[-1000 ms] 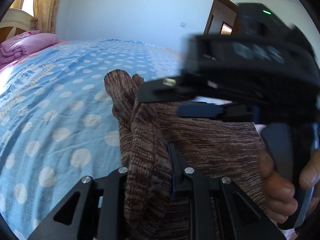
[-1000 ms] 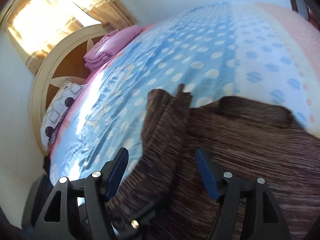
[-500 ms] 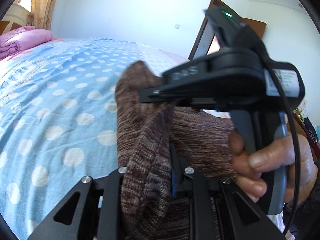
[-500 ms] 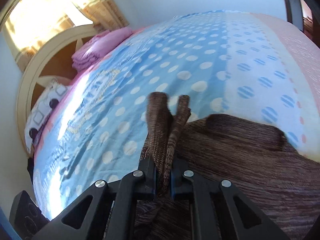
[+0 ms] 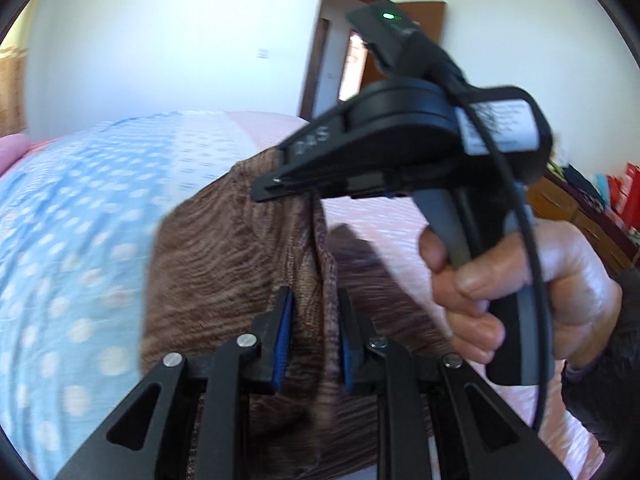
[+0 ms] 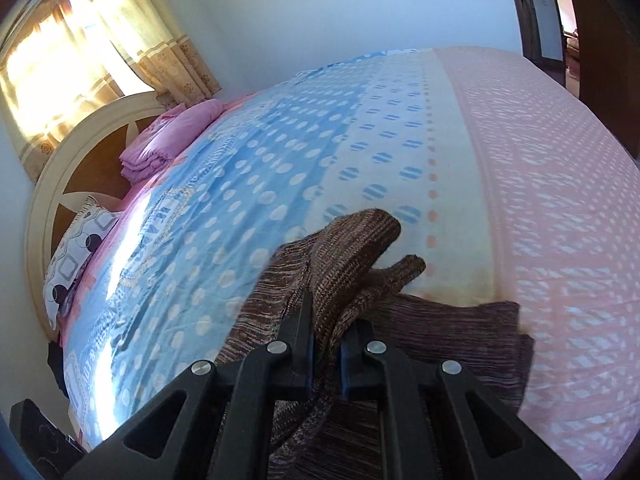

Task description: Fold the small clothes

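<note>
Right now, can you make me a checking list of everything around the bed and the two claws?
Surface: bed sheet, blue with white dots, pink along one side.
Job's things: brown knit garment, partly lifted off the sheet.
Clutter: folded pink blanket and patterned pillow by the headboard.
Claws: left claw open around a fold of the garment; right claw shut on it.
Cables: black cable looping by the right claw's handle.
Surroundings: curtains, wooden door.

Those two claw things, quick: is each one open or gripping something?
Left gripper: open, brown knit garment running loose between its fingers.
Right gripper: shut on the brown knit garment.
</note>
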